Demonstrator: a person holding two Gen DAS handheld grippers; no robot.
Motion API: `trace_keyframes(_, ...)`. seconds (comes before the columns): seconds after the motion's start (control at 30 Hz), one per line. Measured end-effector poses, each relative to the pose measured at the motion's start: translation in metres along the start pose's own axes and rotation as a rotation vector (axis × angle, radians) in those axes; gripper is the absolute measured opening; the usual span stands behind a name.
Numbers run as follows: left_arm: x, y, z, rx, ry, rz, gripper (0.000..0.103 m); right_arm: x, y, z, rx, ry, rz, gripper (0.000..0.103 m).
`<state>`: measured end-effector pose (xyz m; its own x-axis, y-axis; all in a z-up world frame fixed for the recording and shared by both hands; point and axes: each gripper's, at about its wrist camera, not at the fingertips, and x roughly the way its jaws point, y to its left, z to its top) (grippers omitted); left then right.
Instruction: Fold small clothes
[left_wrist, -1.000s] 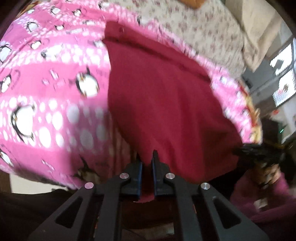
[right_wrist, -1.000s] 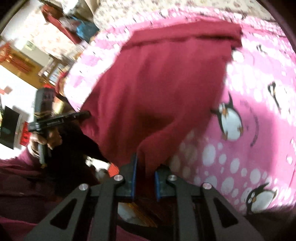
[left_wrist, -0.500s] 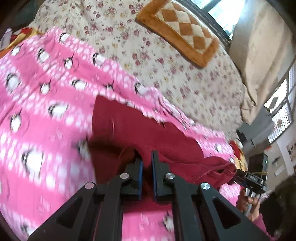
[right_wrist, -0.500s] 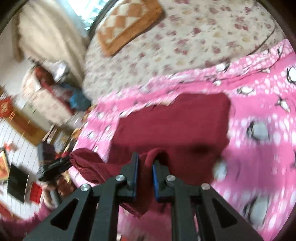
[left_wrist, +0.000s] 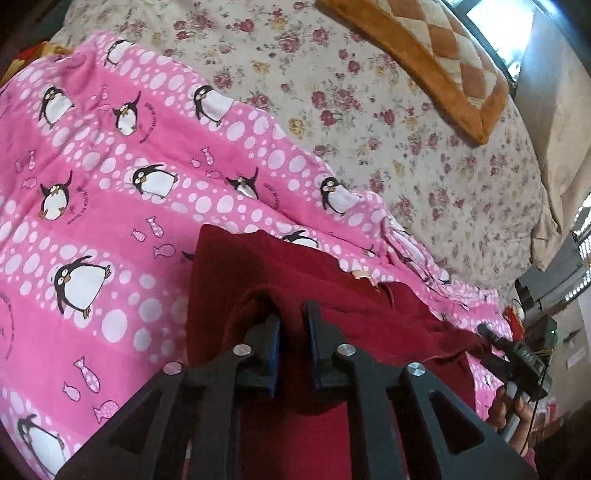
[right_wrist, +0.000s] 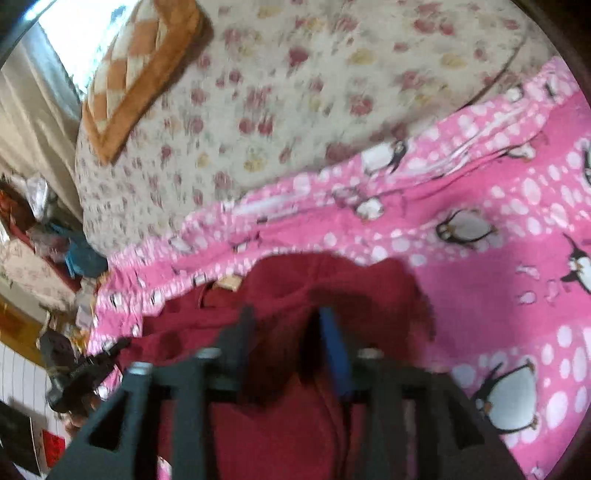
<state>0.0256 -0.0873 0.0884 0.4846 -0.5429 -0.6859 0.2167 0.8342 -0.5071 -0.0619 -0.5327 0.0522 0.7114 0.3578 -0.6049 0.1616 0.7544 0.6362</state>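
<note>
A dark red garment (left_wrist: 332, 295) lies folded over on a pink penguin blanket (left_wrist: 110, 184). My left gripper (left_wrist: 291, 314) is shut on a fold of the red cloth at its left near corner, low over the garment. In the right wrist view the red garment (right_wrist: 351, 288) lies under my right gripper (right_wrist: 284, 317), whose jaws stand apart above the cloth. The right gripper (left_wrist: 491, 332) also shows in the left wrist view at the garment's right corner, and the left gripper (right_wrist: 110, 350) shows at the far left of the right wrist view.
A floral bedsheet (left_wrist: 369, 110) lies beyond the blanket, with an orange checked cushion (left_wrist: 443, 55) at the far end. Cluttered furniture (right_wrist: 44, 240) stands left of the bed. The pink blanket (right_wrist: 517, 258) extends to the right.
Both grippers carried the garment's near edge forward and down, folding it over onto itself. The right gripper's jaws have opened and let go of the cloth; the left still pinches it.
</note>
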Motion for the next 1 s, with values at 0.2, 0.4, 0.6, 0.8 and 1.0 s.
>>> trace_keyframes(0.2,-0.034,0.005,0.003,0.006,-0.106,0.06,0.033,-0.044,0.005,-0.002,-0.135,-0.075,-0.032,0.067)
trace_keyframes(0.4,-0.026,0.006,-0.007,0.046,-0.057,0.117,0.033,-0.001,0.053,-0.024,-0.451,0.071,-0.135,0.066)
trace_keyframes(0.6,0.027,0.01,-0.016,0.097,0.076,0.247,0.033,0.071,0.037,0.001,-0.369,0.115,-0.434,0.064)
trace_keyframes(0.8,0.017,0.014,-0.011,0.056,0.028,0.262,0.033,0.051,0.029,0.003,-0.271,0.08,-0.439,0.062)
trace_keyframes(1.0,0.014,0.014,-0.009,0.06,0.003,0.293,0.033,0.04,0.077,0.006,-0.37,0.047,-0.325,0.062)
